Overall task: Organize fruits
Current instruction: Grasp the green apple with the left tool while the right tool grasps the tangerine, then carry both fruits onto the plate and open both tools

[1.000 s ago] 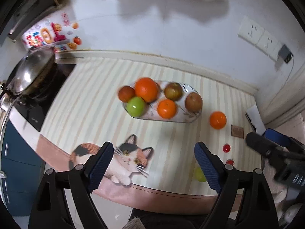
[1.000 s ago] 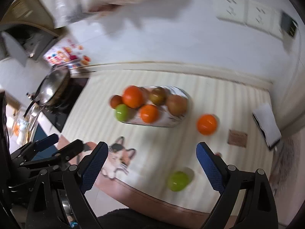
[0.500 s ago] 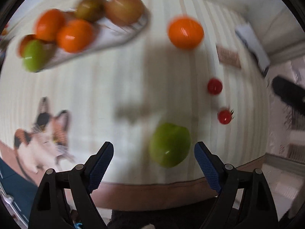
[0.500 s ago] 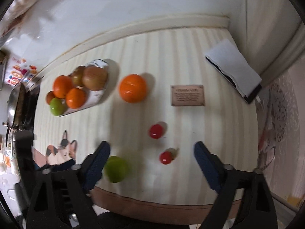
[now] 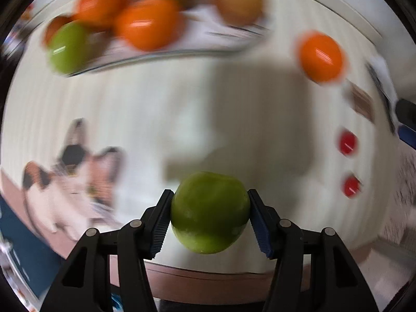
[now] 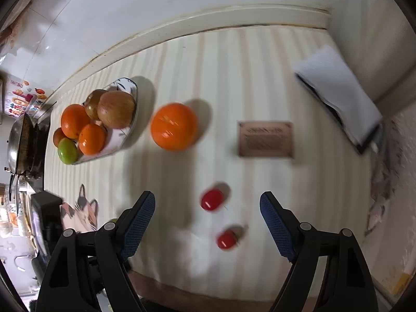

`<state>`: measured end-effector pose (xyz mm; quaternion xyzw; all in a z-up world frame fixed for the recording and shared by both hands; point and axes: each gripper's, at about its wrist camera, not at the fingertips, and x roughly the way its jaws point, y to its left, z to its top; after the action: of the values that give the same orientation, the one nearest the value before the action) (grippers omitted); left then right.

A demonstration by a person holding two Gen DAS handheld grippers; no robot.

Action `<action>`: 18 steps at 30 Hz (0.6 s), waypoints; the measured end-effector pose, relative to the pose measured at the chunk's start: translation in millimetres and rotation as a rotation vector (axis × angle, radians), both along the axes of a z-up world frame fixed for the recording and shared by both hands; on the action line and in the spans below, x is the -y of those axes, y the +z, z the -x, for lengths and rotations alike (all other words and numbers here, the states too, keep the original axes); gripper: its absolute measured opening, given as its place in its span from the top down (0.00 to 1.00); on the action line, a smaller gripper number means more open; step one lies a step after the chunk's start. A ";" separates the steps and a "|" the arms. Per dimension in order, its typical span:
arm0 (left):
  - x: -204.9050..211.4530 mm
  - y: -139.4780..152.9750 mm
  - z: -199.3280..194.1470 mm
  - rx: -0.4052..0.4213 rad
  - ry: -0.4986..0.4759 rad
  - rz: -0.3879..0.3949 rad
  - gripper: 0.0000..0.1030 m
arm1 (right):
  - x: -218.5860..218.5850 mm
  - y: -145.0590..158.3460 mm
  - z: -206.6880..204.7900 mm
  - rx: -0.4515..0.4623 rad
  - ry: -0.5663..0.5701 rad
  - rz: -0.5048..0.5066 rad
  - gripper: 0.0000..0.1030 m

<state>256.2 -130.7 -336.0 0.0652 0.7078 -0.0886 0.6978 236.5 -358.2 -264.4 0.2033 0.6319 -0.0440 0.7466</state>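
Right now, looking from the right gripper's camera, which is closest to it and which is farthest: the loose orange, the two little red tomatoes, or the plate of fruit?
From the right gripper:
1. Near tomato, between the fingers, low.
2. Far tomato, just beyond it.
3. Loose orange, farther up the mat.
4. Plate, off to the left, by the wall.

Right tongs (image 6: 208,222) spread above two red tomatoes (image 6: 212,199); loose orange (image 6: 173,127) beside fruit plate (image 6: 124,132)
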 end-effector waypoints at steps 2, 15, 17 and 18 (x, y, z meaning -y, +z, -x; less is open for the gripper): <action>-26.2 1.6 -11.5 0.010 0.071 -0.020 0.47 | -5.9 -8.9 -19.6 0.002 0.003 -0.016 0.17; -82.1 -10.9 -28.4 -0.046 0.271 0.043 0.47 | -38.5 -72.2 -99.8 -0.053 0.088 0.041 0.34; -75.2 -12.6 -27.0 -0.045 0.267 0.048 0.47 | -47.5 -72.0 -96.5 -0.063 0.125 0.061 0.34; -76.3 -12.1 -27.2 -0.049 0.267 0.054 0.47 | -54.4 -73.0 -91.9 -0.076 0.150 0.048 0.34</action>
<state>283.4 -54.4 -348.1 -0.0505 0.7244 -0.0153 0.6873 328.4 -303.8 -337.5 0.1358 0.6720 -0.0107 0.7279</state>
